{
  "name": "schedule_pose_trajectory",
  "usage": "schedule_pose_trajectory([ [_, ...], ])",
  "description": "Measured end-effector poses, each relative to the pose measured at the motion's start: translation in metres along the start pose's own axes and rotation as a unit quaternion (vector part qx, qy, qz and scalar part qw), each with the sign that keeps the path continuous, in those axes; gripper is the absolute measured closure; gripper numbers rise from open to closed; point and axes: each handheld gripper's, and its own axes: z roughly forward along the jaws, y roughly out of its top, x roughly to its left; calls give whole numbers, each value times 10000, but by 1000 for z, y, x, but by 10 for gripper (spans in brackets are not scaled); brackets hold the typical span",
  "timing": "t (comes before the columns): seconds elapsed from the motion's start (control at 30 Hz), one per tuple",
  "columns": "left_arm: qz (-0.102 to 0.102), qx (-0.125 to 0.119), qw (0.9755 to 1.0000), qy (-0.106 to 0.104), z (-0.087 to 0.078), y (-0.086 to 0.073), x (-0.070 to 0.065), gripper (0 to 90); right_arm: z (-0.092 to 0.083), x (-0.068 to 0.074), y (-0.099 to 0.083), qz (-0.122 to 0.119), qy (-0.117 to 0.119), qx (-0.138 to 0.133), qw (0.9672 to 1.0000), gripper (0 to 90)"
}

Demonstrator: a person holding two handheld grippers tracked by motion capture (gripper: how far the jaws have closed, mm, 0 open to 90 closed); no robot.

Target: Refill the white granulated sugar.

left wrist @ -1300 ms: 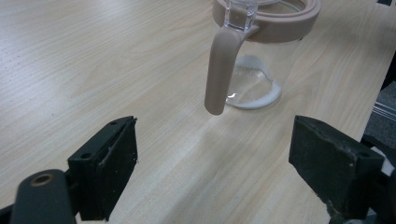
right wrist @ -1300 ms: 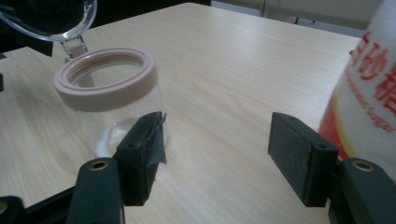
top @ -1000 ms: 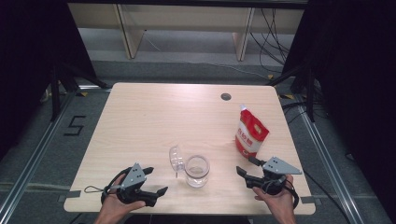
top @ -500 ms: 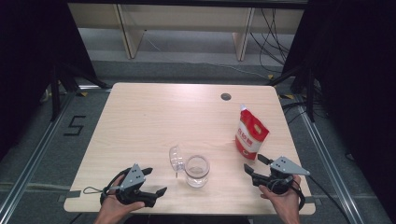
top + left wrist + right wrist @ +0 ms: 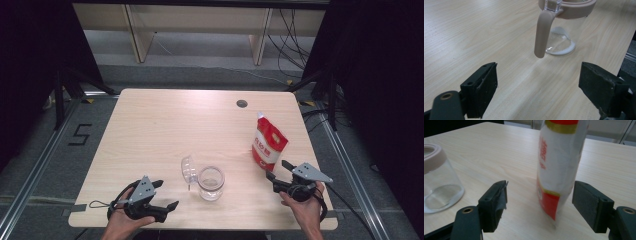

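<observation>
Pale wooden table point(image 5: 165, 125) from above: I see my right gripper point(image 5: 276, 173) just beside the upright red-and-white pouch point(image 5: 268, 141). Its own view shows jaws just opening, flanking the pouch untouched. My left gripper point(image 5: 537, 87) gapes before the clear glass jar point(image 5: 564, 30)

One desk point(image 5: 165, 125) carries the things. On it stands one clear glass jar point(image 5: 210, 183), near the front edge at the middle, with one hinged lid point(image 5: 188, 170) flipped open to its left. One red-and-white pouch point(image 5: 268, 142) stands upright on the right side. Two hand-held grippers are in the scene: one left hand-held gripper point(image 5: 164, 196) and one right hand-held gripper point(image 5: 277, 169), each in one hand.
</observation>
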Motion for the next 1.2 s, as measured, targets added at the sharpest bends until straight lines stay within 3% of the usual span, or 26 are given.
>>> schedule_pose_trajectory([
  [0.03, 13, 13, 10000, 5, 0, 0, 0, 151, 1, -2, 0, -40, -23, -25, 10000, 274],
  [0.07, 14, 15, 10000, 7, 0, 0, 0, 151, 2, -1, 0, 125, 9, 63, 9999, 274],
  [0.13, 3, 15, 10000, 13, 0, 0, 0, 151, 7, -6, 0, -87, -54, 3, 9999, 263],
  [0.17, 3, 16, 10000, 13, 0, 0, 0, 151, 8, -6, 1, -31, -48, 1, 10000, 259],
  [0.2, 5, 19, 10000, 12, 0, 0, 0, 151, 10, -8, 1, -134, -57, -14, 9999, 252],
  [0.23, 3, 12, 10000, 47, 0, -1, 0, 151, 10, -7, 1, -21, -72, 69, 9999, 241],
  [0.43, -23, -52, 10000, 15, 2, -1, 0, 151, 21, -17, 1, -196, -117, -32, 9997, 227],
  [0.63, 25, 30, 10000, -9, 2, -1, 0, 152, 31, -23, -1, -51, -127, -119, 9998, 224],
  [0.67, 105, 62, 9999, -7, 1, 0, 1, 152, 31, -23, -1, 29, -100, -106, 9999, 224],
  [0.73, 22, 54, 10000, -36, 2, -1, 0, 152, 34, -25, -1, -118, -127, -176, 9997, 223],
  [0.8, 22, 45, 10000, -24, 2, -1, 0, 152, 34, -22, -1, 146, -120, -120, 9997, 222],
  [0.87, 133, 139, 9998, 23, 2, -1, 2, 152, 36, -22, -1, 185, -104, -148, 9997, 222],
  [0.97, 272, 138, 9995, 25, 1, 0, 3, 152, 38, -23, -1, 152, -153, -135, 9997, 231],
  [1.03, 175, 58, 9998, -7, 2, 0, 1, 152, 40, -24, -1, 116, -120, -192, 9997, 235],
  [1.07, 188, 70, 9998, -6, 2, 0, 1, 152, 41, -27, 0, -71, -155, -214, 9996, 237],
  [1.2, 189, 82, 9998, 11, 2, 0, 1, 152, 44, -27, 0, -33, -103, -238, 9997, 246],
])
